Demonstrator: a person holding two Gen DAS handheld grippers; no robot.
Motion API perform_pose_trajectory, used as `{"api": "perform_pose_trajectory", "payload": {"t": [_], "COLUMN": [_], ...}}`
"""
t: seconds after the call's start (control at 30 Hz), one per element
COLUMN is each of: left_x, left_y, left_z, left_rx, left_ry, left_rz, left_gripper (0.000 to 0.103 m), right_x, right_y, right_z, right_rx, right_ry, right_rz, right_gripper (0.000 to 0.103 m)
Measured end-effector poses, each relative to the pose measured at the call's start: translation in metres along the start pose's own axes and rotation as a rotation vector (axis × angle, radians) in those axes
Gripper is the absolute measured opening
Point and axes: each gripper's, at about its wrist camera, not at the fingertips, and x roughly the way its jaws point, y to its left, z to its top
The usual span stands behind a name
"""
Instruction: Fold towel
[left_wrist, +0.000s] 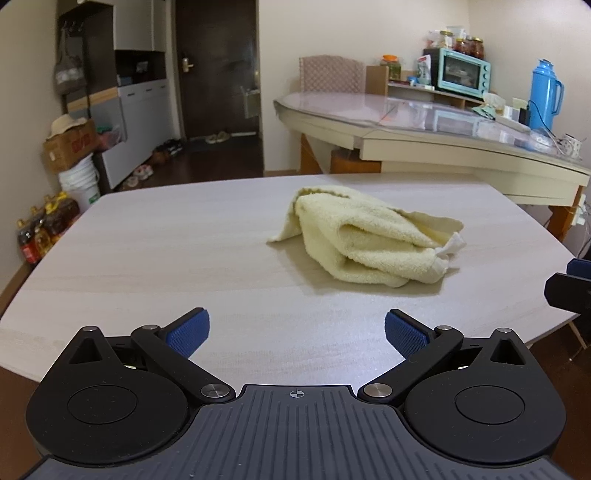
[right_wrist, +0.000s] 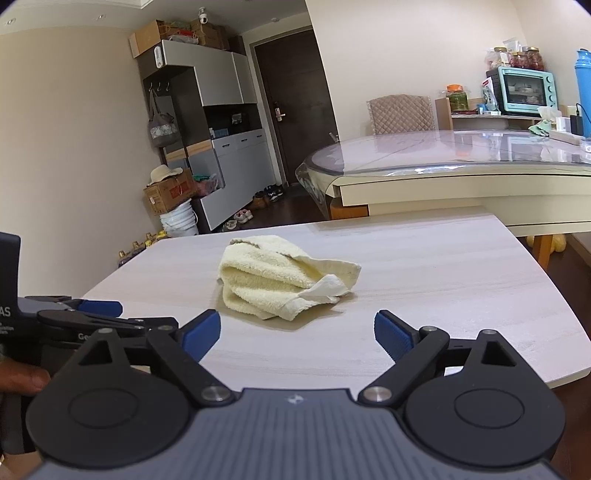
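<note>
Both views, towel bunched mid-table.

Left wrist: left claw (left_wrist: 297, 332) spread, empty, short of towel (left_wrist: 365, 240) on table (left_wrist: 147, 251).

Right wrist: right claw (right_wrist: 297, 332) spread, empty. Judgement: grip a true corner, not bulk.

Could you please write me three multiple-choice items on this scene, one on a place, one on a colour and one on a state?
1. Where does the crumpled pale yellow terry towel lie?
A. on the light wood-grain table
B. on the floor
C. on the glass-topped table

2. What colour are the pads on the fingers of the left gripper?
A. red
B. blue
C. green

3. How does the right gripper stand?
A. shut on the towel
B. shut on nothing
C. open, short of the towel

Answers: 1 A, the towel rests in a heap on the wood-grain top. 2 B, both pads show blue. 3 C, its fingers are spread wide with bare table between them and the towel.
</note>
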Motion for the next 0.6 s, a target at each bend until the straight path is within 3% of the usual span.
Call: {"api": "perform_pose_trajectory", "payload": {"t": [0.6], "left_x": [-0.001], "left_y": [0.02], "left_z": [-0.004], "left_rx": [-0.056], "left_ry": [0.02], "left_rz": [0.008], "left_gripper": [0.103], "right_x": [0.014], "right_y": [0.02], "right_z": [-0.002], "right_rx": [-0.038], "right_ry": [0.024], "right_rz": [0.0], "right_gripper": [0.096]}}
